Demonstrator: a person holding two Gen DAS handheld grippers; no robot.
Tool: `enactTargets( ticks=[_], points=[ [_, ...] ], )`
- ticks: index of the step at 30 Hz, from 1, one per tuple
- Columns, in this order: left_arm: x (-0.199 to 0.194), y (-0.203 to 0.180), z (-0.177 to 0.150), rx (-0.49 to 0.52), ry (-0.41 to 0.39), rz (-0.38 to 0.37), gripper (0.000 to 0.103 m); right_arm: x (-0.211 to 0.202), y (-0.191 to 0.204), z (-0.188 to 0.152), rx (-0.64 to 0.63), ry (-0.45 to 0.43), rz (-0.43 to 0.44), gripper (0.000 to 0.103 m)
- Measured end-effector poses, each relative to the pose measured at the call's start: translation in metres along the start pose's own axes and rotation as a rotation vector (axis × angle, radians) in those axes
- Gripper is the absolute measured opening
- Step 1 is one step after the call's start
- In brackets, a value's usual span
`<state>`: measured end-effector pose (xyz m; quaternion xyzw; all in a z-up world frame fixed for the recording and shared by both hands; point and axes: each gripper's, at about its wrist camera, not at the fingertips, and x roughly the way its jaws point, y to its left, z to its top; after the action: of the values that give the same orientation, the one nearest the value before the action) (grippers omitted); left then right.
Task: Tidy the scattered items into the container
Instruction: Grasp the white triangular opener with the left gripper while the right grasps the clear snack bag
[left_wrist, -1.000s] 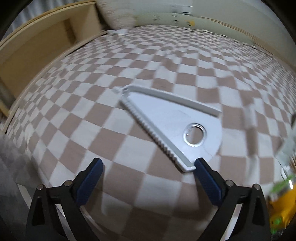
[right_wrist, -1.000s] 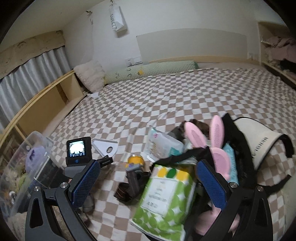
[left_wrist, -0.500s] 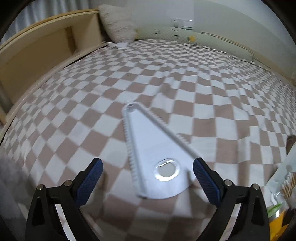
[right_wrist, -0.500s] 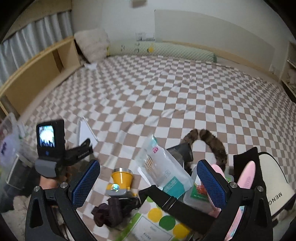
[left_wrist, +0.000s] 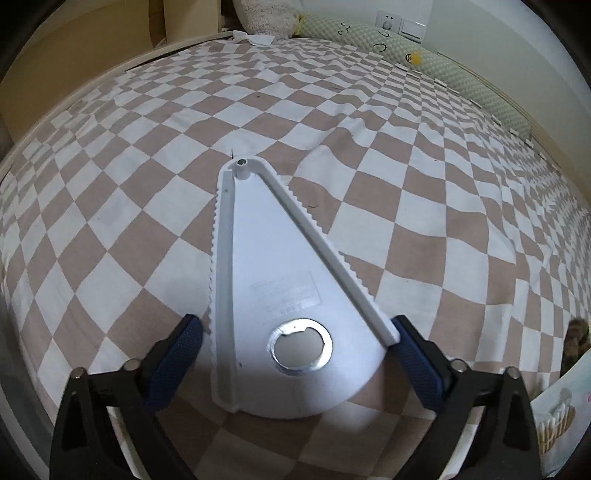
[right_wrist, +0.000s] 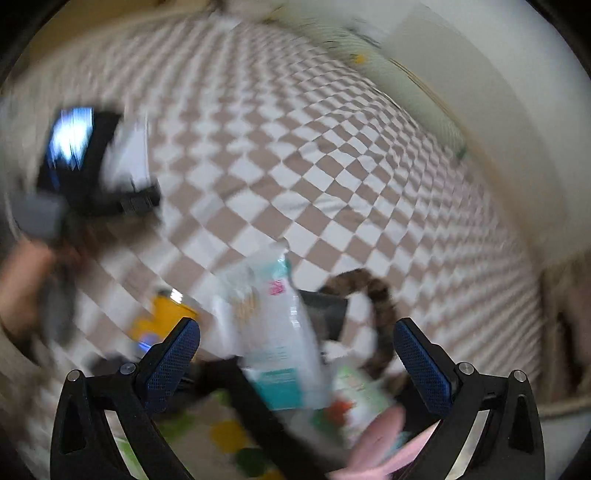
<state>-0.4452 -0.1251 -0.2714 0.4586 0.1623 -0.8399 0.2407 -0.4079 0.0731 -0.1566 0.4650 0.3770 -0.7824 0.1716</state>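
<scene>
Closing the left gripper (left_wrist: 295, 363) across the wide rounded end of one white wedge-shaped plastic piece (left_wrist: 273, 280) lying flat on the checked bedcover (left_wrist: 424, 192), right pad touching its toothed rail, left pad just short; squeezing evenly, keeping level. Beyond the wedge, only bedcover, then one bolster (left_wrist: 454, 74). Hovering wide open and empty, the right gripper (right_wrist: 297, 360), over one clear packet (right_wrist: 273, 332).

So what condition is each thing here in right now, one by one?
White triangular piece: flat on the bed, wide end between the pads.
Left gripper: jaws closing around it, right pad touching its edge.
Right gripper: open, empty, above the clutter.
Clear packet: lying on the pile, blurred.
Checked bedsheet: slightly wrinkled.
</scene>
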Motion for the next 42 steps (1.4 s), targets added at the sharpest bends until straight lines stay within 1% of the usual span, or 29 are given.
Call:
enactTargets(
  ticks=[1,4,7,12,13,16,18,20,23,26,27,28,29,30,31,32,34,36,37,39,42],
  points=[
    [0.000,0.002,0.001,0.004,-0.004,-0.002,0.091,0.008,0.008,0.001,-0.062,0.030,-0.017,0.103],
    [-0.004,0.003,-0.005,0.005,0.000,-0.026,0.091,0.026,0.018,0.001,-0.110,0.096,-0.001,0.103],
    [-0.012,0.010,-0.011,0.015,-0.003,-0.044,0.091,0.042,0.031,0.002,-0.192,0.134,-0.040,0.103],
    [-0.016,0.012,-0.015,0.054,-0.009,-0.055,0.091,0.075,0.045,0.006,-0.265,0.217,-0.040,0.103],
    [-0.016,0.011,-0.015,0.054,-0.010,-0.058,0.091,0.081,0.045,0.008,-0.270,0.227,-0.024,0.103],
    [-0.016,0.011,-0.016,0.052,-0.011,-0.062,0.091,0.083,0.034,0.018,-0.223,0.233,0.040,0.103],
    [-0.015,0.010,-0.016,0.053,-0.011,-0.062,0.091,0.090,0.028,0.020,-0.208,0.251,0.033,0.103],
    [-0.015,0.009,-0.017,0.058,-0.012,-0.059,0.091,0.100,0.021,0.020,-0.189,0.284,0.061,0.103],
    [-0.014,0.007,-0.017,0.067,-0.016,-0.053,0.091,0.107,0.015,0.023,-0.141,0.277,0.066,0.103],
    [-0.014,0.008,-0.017,0.066,-0.014,-0.053,0.091,0.114,0.016,0.028,-0.122,0.291,0.117,0.103],
    [-0.014,0.007,-0.017,0.067,-0.014,-0.052,0.091,0.114,0.021,0.027,-0.117,0.289,0.120,0.101],
    [-0.012,0.006,-0.015,0.068,-0.013,-0.051,0.091,0.115,0.021,0.030,-0.112,0.280,0.104,0.077],
    [-0.012,0.005,-0.015,0.068,-0.013,-0.052,0.091,0.115,0.023,0.032,-0.120,0.269,0.065,0.064],
    [-0.012,0.006,-0.015,0.067,-0.013,-0.052,0.091,0.114,0.024,0.034,-0.112,0.255,0.062,0.051],
    [-0.012,0.006,-0.015,0.068,-0.013,-0.052,0.091,0.111,0.027,0.035,-0.112,0.244,0.075,0.042],
    [-0.012,0.007,-0.016,0.068,-0.013,-0.052,0.091,0.108,0.029,0.036,-0.119,0.233,0.080,0.038],
    [-0.013,0.008,-0.017,0.069,-0.013,-0.052,0.091,0.098,0.031,0.040,-0.123,0.198,0.110,0.025],
    [-0.013,0.009,-0.017,0.068,-0.014,-0.052,0.091,0.082,0.027,0.043,-0.085,0.154,0.150,0.017],
    [-0.014,0.009,-0.017,0.068,-0.014,-0.052,0.091,0.075,0.024,0.045,-0.068,0.131,0.159,0.015],
    [-0.012,0.005,-0.015,0.072,-0.016,-0.053,0.091,0.055,0.009,0.050,-0.005,0.057,0.177,0.012],
    [-0.012,0.001,-0.014,0.058,-0.022,-0.060,0.091,0.032,-0.011,0.058,0.104,-0.035,0.193,0.011]
  ],
)
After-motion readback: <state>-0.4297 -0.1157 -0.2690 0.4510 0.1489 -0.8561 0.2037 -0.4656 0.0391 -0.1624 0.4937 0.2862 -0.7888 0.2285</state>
